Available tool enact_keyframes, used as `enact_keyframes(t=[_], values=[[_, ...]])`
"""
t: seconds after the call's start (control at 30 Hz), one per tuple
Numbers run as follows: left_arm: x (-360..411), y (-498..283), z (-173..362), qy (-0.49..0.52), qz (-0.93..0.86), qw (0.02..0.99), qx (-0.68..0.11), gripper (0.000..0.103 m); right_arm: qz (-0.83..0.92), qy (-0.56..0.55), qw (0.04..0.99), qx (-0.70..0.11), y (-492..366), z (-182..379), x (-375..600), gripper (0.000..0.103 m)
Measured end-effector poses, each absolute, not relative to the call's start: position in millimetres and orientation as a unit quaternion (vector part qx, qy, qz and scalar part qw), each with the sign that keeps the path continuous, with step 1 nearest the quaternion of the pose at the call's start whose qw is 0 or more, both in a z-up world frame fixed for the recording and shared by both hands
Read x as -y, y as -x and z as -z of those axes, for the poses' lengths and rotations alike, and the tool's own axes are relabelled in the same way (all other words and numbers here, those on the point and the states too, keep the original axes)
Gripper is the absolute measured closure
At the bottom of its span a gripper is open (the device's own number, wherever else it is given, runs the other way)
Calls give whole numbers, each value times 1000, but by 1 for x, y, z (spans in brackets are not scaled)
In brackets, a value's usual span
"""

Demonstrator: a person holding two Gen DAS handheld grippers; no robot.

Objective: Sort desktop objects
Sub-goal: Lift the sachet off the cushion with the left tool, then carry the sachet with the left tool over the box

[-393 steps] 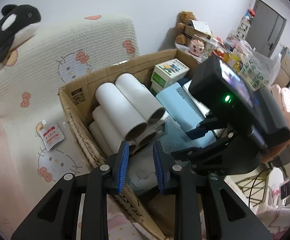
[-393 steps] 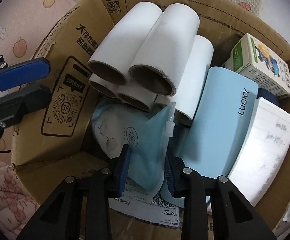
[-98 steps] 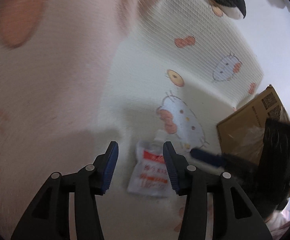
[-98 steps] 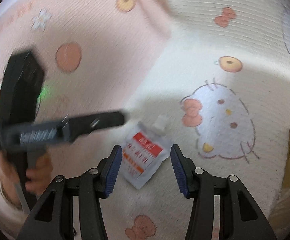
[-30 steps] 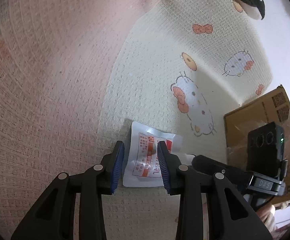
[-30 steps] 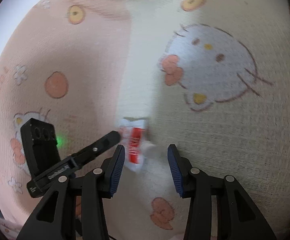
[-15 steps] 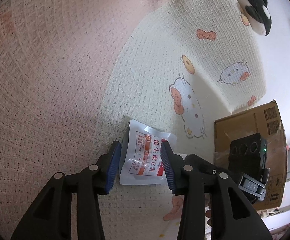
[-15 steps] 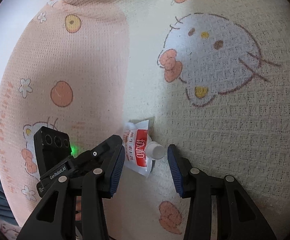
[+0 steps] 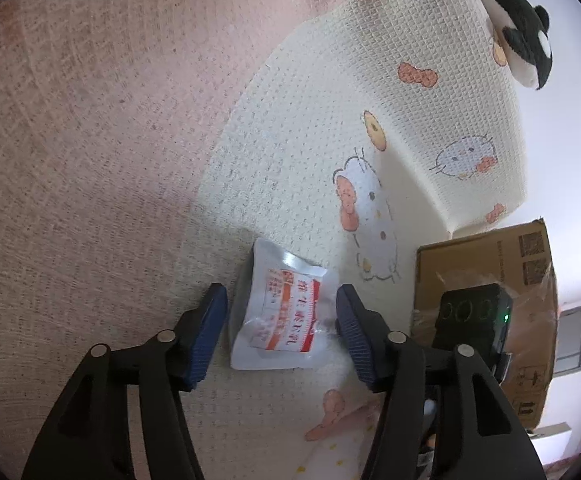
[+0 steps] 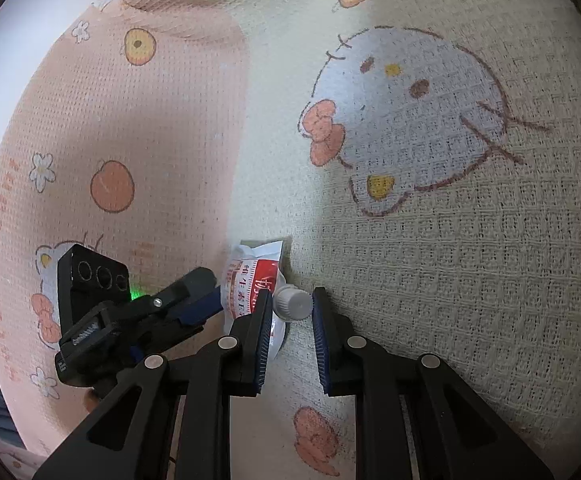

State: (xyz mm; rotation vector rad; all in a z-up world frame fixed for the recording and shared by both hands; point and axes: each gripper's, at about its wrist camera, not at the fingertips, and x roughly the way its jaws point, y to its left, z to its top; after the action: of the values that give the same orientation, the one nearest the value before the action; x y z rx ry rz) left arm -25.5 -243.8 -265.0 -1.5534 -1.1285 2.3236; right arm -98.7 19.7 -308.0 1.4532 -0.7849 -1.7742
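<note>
1. Waffle-textured bedding (image 9: pixel 138 128) printed with cartoon cats, bows and oranges, part pink and part cream, fills both wrist views.
2. On the cream part lies a small white spout pouch (image 9: pixel 280 312) with a red-orange label and a white screw cap (image 10: pixel 292 302).
3. The left tool (image 9: pixel 278 330) points down at the pouch. Its blue-padded jaws are opening, one on either side of the pouch, and neither pad touches it.
4. The right tool (image 10: pixel 288 332) comes at the pouch from the cap end. Its jaws are pressed in on the white cap, pinching it between the blue pads.
5. In the right wrist view, the left tool (image 10: pixel 194 300) shows as a black frame with a green light, just beside the pouch's left edge.
6. In the left wrist view, the black body of the right tool (image 9: pixel 472 320) with its green light sits low at right, in front of a brown cardboard box (image 9: pixel 486 264).
7. A black-and-white plush orca (image 9: pixel 520 28) rests on the bedding at the upper right, well apart from the pouch.
</note>
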Motion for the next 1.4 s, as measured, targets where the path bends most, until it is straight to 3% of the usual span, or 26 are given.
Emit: enact_keyframes(t=[0.17, 0.47, 0.7, 1.0, 1.4], values=[[229, 33, 257, 537, -775, 51, 328, 42, 686, -572, 339, 295, 99, 304, -19, 88], [205, 30, 243, 568, -789, 20, 235, 54, 706, -606, 294, 218, 100, 284, 0, 86], [197, 27, 237, 587, -777, 17, 226, 63, 751, -608, 253, 50, 97, 244, 35, 79], [197, 25, 194, 567, -800, 11, 195, 66, 735, -623, 264, 42, 94, 218, 34, 76], [184, 27, 100, 500, -854, 23, 144, 68, 787, -551, 276, -2, 96, 125, 28, 73]])
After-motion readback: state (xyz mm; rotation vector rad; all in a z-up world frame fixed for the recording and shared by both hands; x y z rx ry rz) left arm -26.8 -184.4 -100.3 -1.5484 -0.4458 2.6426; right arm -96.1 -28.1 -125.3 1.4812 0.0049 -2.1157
